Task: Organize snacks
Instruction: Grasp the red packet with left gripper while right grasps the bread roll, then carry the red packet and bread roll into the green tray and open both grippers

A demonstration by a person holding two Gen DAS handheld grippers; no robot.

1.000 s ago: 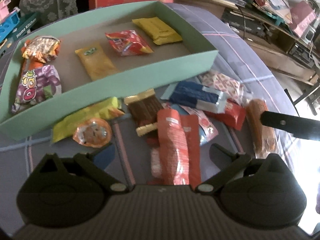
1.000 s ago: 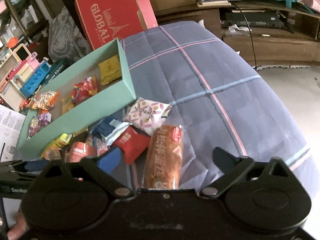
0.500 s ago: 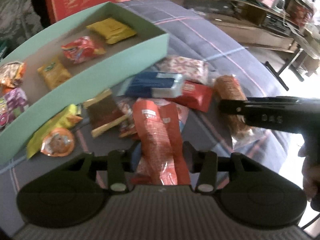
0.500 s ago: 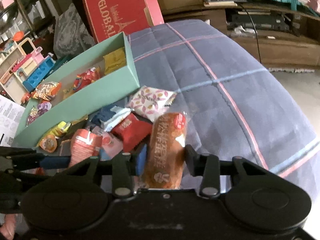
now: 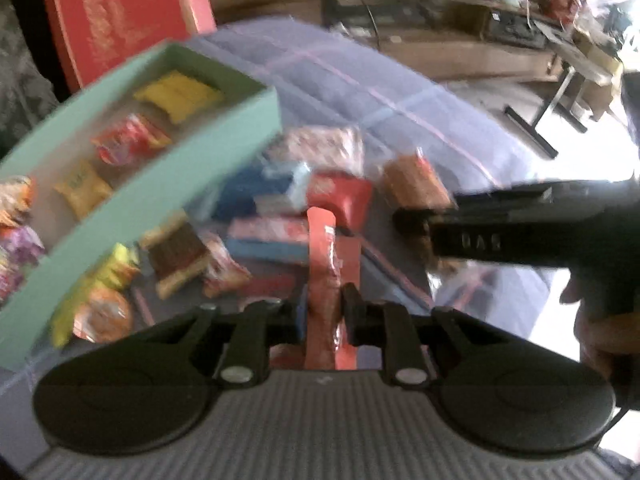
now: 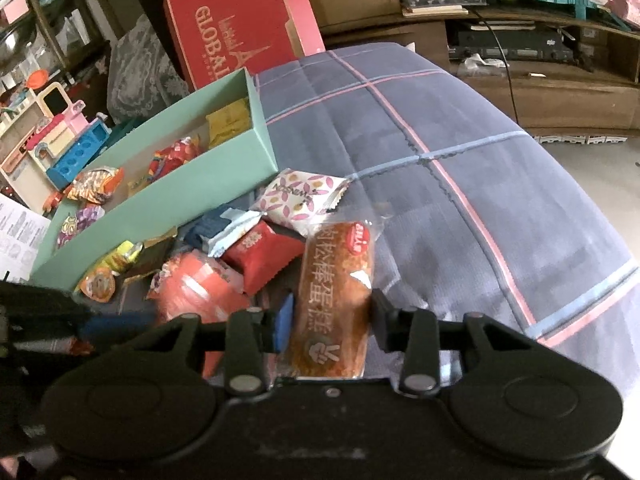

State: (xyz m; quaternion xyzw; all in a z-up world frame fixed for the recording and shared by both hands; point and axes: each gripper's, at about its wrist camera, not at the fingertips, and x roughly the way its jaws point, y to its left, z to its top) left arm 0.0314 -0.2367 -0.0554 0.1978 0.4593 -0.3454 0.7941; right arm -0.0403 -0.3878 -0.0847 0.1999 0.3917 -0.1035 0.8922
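A mint-green box [image 5: 160,184] [image 6: 180,196] holds several snacks in a row. Loose packets are piled in front of it on the blue checked cloth [image 6: 440,140]. The jaws of my left gripper [image 5: 324,304] are closing on a long orange-red packet [image 5: 326,248], which is squeezed edge-up between the pads. My right gripper [image 6: 330,316] is shut on a brown cake-roll packet [image 6: 336,280] at its near end. In the left wrist view the right gripper [image 5: 404,220] reaches in from the right over the cake roll [image 5: 412,180].
Loose in the pile are a red packet [image 6: 264,256], a blue packet [image 5: 260,188], a floral packet [image 6: 300,200], a chocolate wafer [image 5: 176,252] and a yellow packet [image 5: 116,268]. A red carton [image 6: 240,20] stands behind the box. Toys [image 6: 60,140] sit left.
Both grippers went from wide open to closed: the left on the orange-red packet, now pinched narrow, the right on the cake roll. The left view has swung and blurred.
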